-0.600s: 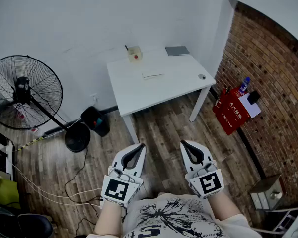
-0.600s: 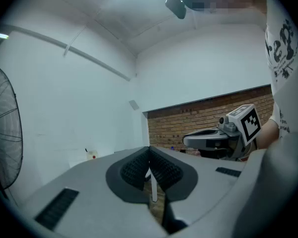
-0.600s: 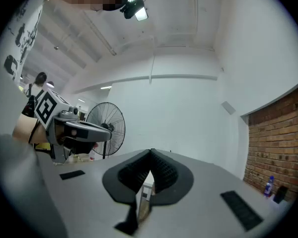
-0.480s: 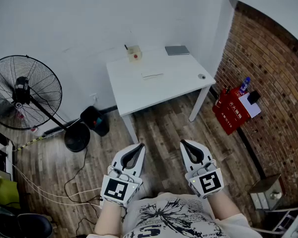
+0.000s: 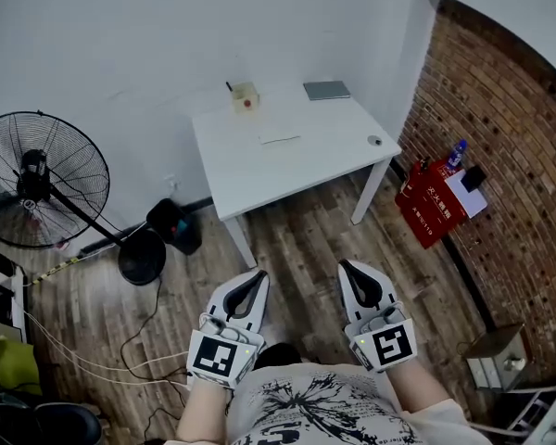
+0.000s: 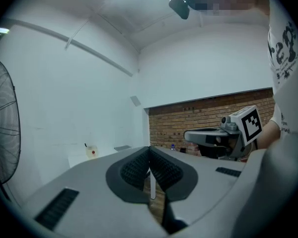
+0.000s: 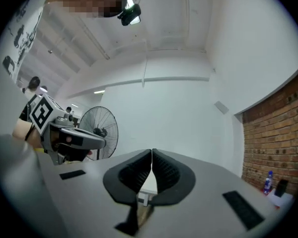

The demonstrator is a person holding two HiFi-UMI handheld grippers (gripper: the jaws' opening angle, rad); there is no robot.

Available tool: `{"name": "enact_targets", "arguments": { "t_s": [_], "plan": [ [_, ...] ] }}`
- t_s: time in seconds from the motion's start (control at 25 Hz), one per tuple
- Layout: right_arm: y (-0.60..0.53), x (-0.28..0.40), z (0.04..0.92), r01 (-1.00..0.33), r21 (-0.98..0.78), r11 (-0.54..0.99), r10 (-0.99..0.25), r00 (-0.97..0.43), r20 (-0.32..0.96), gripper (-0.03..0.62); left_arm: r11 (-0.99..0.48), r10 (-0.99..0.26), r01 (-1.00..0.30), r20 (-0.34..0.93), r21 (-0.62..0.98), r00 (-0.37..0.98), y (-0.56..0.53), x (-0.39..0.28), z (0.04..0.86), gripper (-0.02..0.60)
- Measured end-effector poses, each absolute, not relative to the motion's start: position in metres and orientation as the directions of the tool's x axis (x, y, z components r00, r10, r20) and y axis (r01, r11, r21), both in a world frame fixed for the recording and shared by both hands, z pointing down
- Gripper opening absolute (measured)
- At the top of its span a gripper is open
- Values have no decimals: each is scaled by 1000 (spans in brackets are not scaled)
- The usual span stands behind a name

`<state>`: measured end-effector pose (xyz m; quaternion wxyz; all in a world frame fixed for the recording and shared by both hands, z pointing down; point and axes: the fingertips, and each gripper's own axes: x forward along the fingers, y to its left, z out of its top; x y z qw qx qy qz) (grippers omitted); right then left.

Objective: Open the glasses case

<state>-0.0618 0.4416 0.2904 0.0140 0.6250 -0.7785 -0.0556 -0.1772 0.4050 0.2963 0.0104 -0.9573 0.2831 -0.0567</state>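
Note:
A white table [image 5: 259, 174] stands against the far wall, well ahead of both grippers. On it lie a pale flat oblong item [image 5: 280, 139] in the middle and a grey flat item [image 5: 326, 90] at the back right corner; I cannot tell which is the glasses case. My left gripper [image 5: 262, 273] and right gripper [image 5: 345, 265] hang side by side close to my body, above the wooden floor. Both are shut with nothing between the jaws, as the left gripper [image 6: 149, 148] and right gripper [image 7: 152, 151] show in their own views.
A small beige box with a red dot [image 5: 246, 97] and a small dark round thing [image 5: 376, 141] also sit on the table. A standing fan [image 5: 46, 179] and cables are at the left. A red box [image 5: 430, 204] leans on the brick wall at the right.
The head view has shifted a little, so the table and fan sit slightly further left in the picture. Both grippers stay shut and keep their places.

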Motion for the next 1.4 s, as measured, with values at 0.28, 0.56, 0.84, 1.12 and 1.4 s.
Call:
{"name": "enact_targets", "arguments": {
  "t_s": [0.28, 0.56, 0.84, 1.12, 1.4],
  "plan": [
    [389, -41, 292, -977, 107, 184, -981, -189, -42, 497, -838, -544, -545, 121, -33, 830, 363, -169, 302, 14],
    [295, -21, 314, -983, 102, 154, -988, -150, 40, 499, -858, -508, -513, 138, 0, 850, 267, -150, 319, 14],
    [169, 7, 323, -987, 102, 123, -987, -112, 114, 499, -886, -457, -463, 132, 20, 880, 142, -116, 321, 14],
    [40, 33, 334, -989, 101, 106, -980, -87, 178, 492, -904, -420, -427, 150, 20, 895, 17, -88, 332, 14],
    [-30, 58, 366, -987, 80, 138, -955, -111, 276, 489, -895, -434, -445, 163, 34, 886, -50, -64, 340, 14]
  ]
}}
